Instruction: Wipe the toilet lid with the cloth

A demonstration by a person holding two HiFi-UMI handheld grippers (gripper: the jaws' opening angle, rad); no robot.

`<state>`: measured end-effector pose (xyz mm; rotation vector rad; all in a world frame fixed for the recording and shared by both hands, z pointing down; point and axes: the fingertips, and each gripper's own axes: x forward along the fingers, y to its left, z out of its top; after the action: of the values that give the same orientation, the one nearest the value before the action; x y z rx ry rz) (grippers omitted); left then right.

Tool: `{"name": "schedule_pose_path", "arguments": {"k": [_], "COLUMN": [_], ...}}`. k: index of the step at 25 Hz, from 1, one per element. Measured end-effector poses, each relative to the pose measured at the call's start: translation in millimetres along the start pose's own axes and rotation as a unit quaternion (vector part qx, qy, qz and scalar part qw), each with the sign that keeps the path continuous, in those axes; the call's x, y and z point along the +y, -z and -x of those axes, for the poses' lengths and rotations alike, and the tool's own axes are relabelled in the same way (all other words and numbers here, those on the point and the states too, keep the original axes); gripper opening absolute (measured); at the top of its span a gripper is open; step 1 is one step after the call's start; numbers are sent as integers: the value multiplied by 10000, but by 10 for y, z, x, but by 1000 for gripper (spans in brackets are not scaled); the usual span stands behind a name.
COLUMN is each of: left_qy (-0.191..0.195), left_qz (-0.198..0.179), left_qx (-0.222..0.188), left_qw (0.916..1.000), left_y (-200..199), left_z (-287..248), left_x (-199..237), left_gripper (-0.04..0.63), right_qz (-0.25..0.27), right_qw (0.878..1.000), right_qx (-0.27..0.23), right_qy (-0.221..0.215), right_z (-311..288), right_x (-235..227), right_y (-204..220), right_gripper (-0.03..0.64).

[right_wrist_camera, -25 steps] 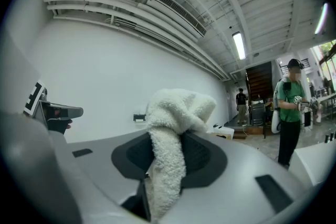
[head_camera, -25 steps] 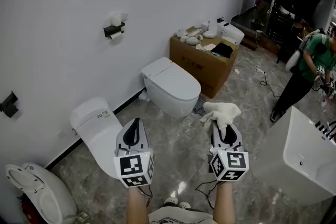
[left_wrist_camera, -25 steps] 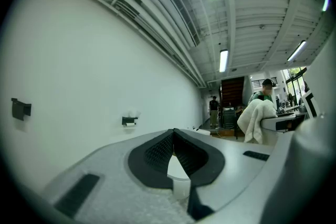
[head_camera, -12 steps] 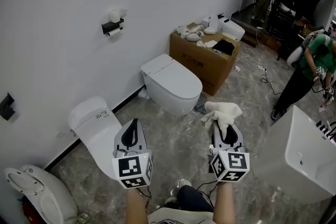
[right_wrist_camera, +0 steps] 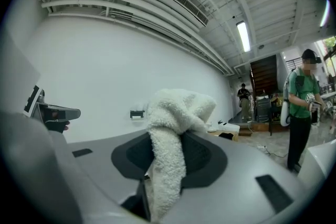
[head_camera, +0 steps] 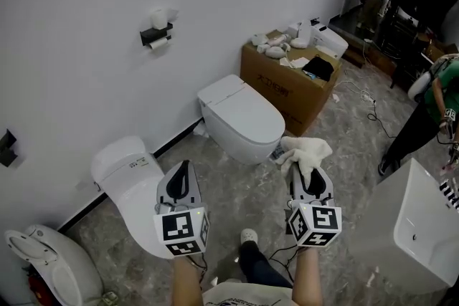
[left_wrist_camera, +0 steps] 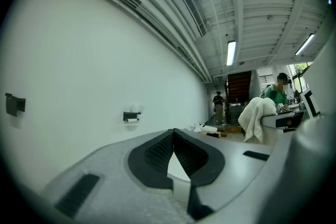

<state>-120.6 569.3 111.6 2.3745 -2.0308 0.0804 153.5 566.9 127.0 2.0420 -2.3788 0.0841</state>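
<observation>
A white toilet with its lid down stands against the wall, ahead of both grippers. My right gripper is shut on a fluffy white cloth, which bunches above its jaws and hangs down between them. The cloth sits in the air just right of the toilet's front. My left gripper is shut with nothing in it, its tips meeting in the left gripper view. It hovers over the floor between the lidded toilet and a second white toilet at the left.
A cardboard box with small items on top stands right of the toilet. A toilet-roll holder is on the wall. A white basin sits at the right, a third toilet at bottom left. A person in green stands at the right.
The view has shifted: the toilet and box now sit further right and lower in the head view, closer to the grippers. A foot of the person holding the grippers has stepped forward. Both grippers keep their pose.
</observation>
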Motion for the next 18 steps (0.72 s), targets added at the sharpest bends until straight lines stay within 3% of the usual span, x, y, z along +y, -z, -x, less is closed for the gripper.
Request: {"name": "schedule_pose_path", "arguments": {"k": [11,18], "left_qy": [-286,-556], "left_qz": [-130,-121], "left_qx": [-154,-97], "left_qw": [9994,9983], "left_y": [-319,-324], "left_z": [-1483,-2110], "left_x": [-201,-176], "left_gripper": [8,8], "right_qz": [18,-40], "right_qw": [9994,9986], "right_qx": [-182,-176], "right_qy": [-296,-487], "right_z": [-1585,-2320], "right_x": [-647,-881], "right_y": [-311,-350], "right_gripper": [120,121]}}
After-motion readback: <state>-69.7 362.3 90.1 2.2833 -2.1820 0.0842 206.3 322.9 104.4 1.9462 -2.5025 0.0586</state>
